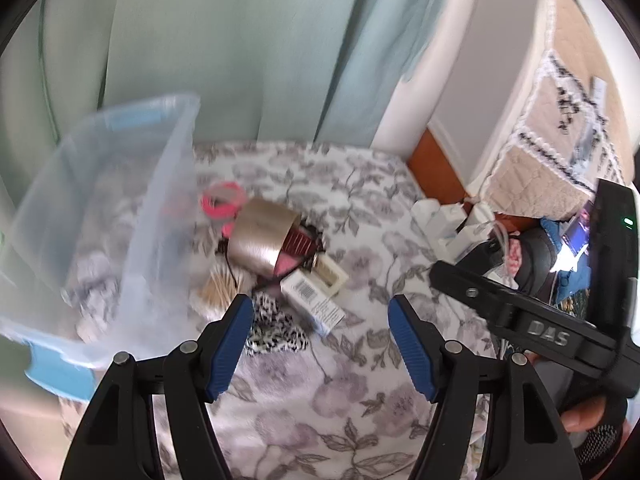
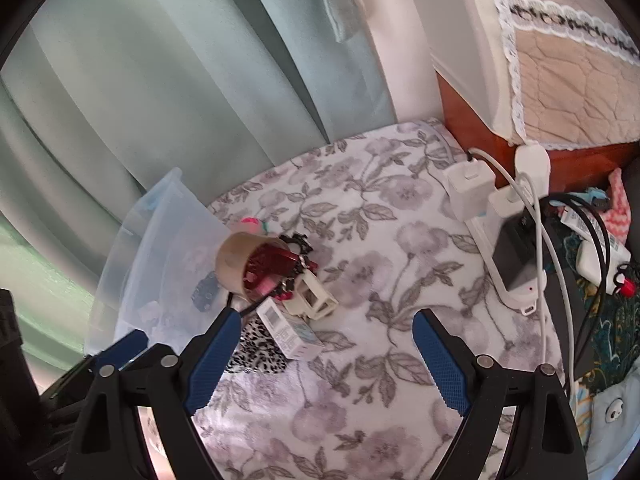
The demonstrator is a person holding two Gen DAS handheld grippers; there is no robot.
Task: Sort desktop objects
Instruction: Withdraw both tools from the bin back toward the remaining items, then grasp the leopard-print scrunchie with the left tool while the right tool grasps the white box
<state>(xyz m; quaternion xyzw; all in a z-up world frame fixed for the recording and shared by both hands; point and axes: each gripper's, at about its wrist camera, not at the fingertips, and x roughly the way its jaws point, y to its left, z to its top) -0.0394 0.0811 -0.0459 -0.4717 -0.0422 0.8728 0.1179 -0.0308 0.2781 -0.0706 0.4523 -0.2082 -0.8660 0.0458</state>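
Left wrist view: the left gripper (image 1: 320, 332) stood with its jaws apart and nothing between the pads, over the floral cloth (image 1: 360, 420). The heap to be sorted lay just beyond and left of the left pad: a gold cup (image 1: 262, 240) on its side, a small box (image 1: 310, 298) with a barcode, a spotted cloth (image 1: 276, 332) touching that pad's tip, a bunch of sticks (image 1: 218, 290) and pink rings (image 1: 222, 200) behind. The bin (image 1: 112, 216), clear plastic with a blue rim, stood touching the heap at the cloth's left edge. The right gripper's black body (image 1: 528, 320) crossed the frame's right side.

Right wrist view: the right gripper (image 2: 326, 352) was likewise open and empty. The same heap lay ahead and left of its jaws, the cup (image 2: 244, 264) mouth toward the camera, the box (image 2: 288, 332) with its long axis running from upper left to lower right, near the left pad. The bin (image 2: 160, 248) sat beyond, at the left edge. A power strip (image 2: 508, 248) with chargers lay at the right edge, well apart.

Judging by this, the heap sat left of both grippers' centre lines, and the left gripper looked nearer to it and to the bin.
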